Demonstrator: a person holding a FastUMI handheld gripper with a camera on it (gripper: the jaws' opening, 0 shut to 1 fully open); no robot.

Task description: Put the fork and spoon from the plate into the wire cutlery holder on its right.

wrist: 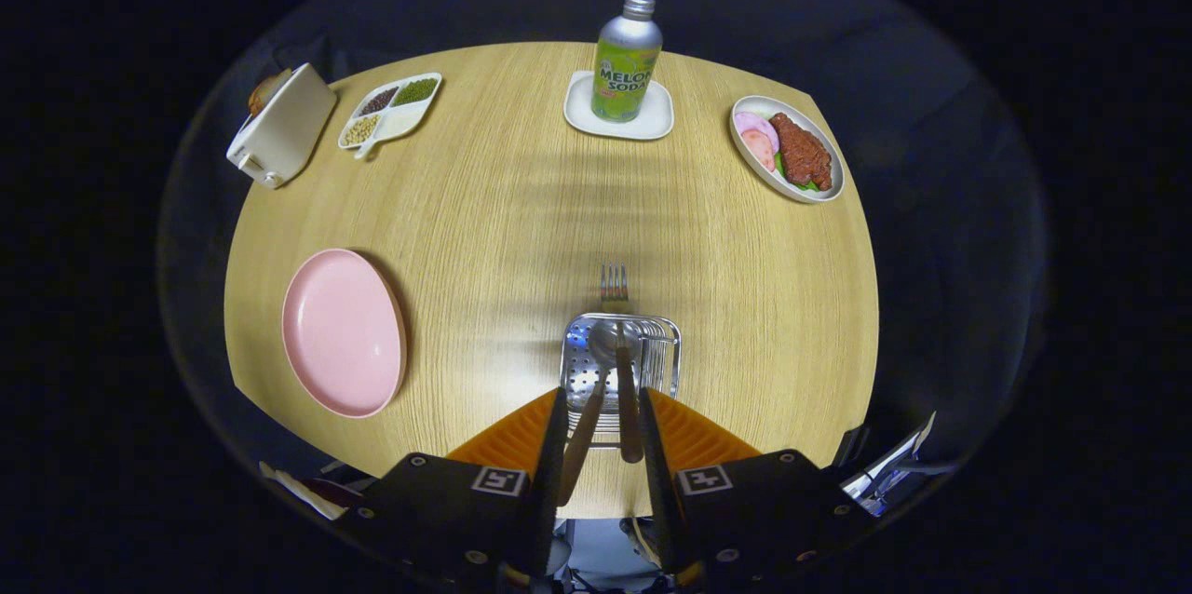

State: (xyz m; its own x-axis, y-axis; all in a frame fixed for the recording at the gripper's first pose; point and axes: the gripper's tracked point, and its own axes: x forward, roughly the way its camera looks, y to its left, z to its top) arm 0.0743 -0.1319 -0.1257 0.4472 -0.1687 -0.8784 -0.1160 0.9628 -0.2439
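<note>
The wire cutlery holder (663, 354) stands on the wooden table just ahead of my fingertips. The spoon (603, 344) rests in it, bowl over the perforated base, and its wooden handle slants back along the inside of my left finger. The fork (614, 281) is in the holder too. Its tines show just past the far rim and its wooden handle ends between my fingers. My gripper (601, 403) hangs over the holder's near side with a gap wider than both handles, so neither finger clearly presses on them. The pink plate (343, 331), left of the holder, has nothing on it.
A green soda bottle (626, 61) stands on a white coaster (656, 121) at the back. Far right is a plate of meat and ham (788, 158). Far left are a white toaster (279, 124) and a divided dish of beans (389, 110). The table's near edge runs under my fingers.
</note>
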